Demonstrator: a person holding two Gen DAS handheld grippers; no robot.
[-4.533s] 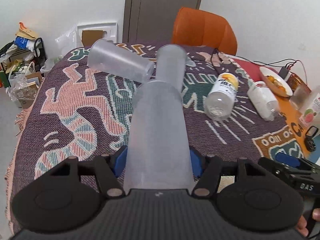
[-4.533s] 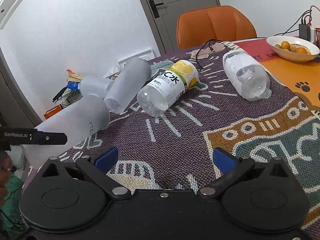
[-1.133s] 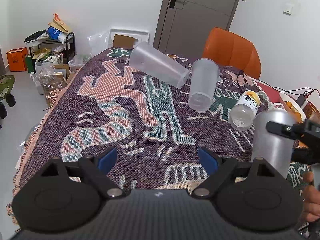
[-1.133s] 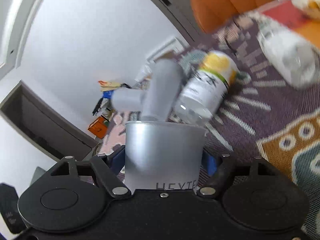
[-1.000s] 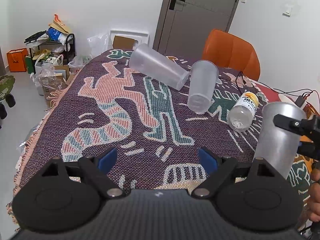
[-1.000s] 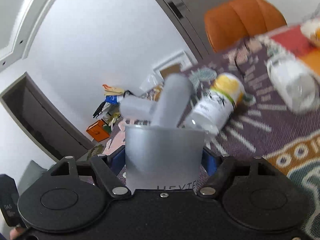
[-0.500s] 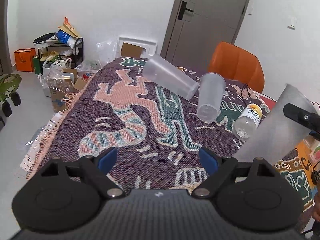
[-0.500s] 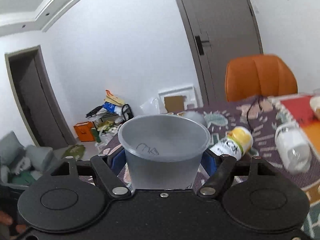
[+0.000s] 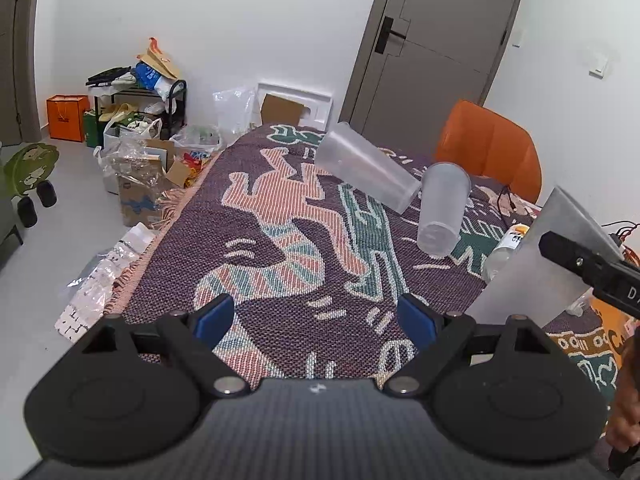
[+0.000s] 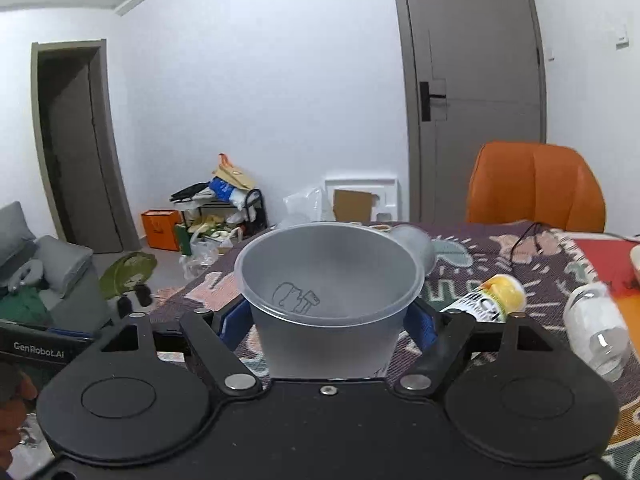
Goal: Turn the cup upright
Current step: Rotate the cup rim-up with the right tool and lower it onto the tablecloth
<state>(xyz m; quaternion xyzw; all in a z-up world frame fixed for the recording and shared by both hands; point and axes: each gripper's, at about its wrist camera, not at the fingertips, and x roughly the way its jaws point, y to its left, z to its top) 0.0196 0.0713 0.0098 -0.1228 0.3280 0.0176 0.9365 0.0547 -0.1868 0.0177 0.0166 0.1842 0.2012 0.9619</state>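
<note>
My right gripper is shut on a frosted plastic cup, mouth up and tipped toward the camera, held over the patterned tablecloth. The same cup shows at the right of the left wrist view, tilted, with the right gripper's finger across it. My left gripper is open and empty above the near table edge. Two more frosted cups lie on their sides at the far end, one across the cloth and one pointing toward me.
A yellow-capped bottle and a clear bottle lie on the cloth at right. An orange chair stands behind the table. Bags and boxes crowd the floor at left.
The right gripper has turned the cup from bottom-up to mouth-up and lifted it. The left gripper, which held this cup earlier, is now open, empty and drawn back.
</note>
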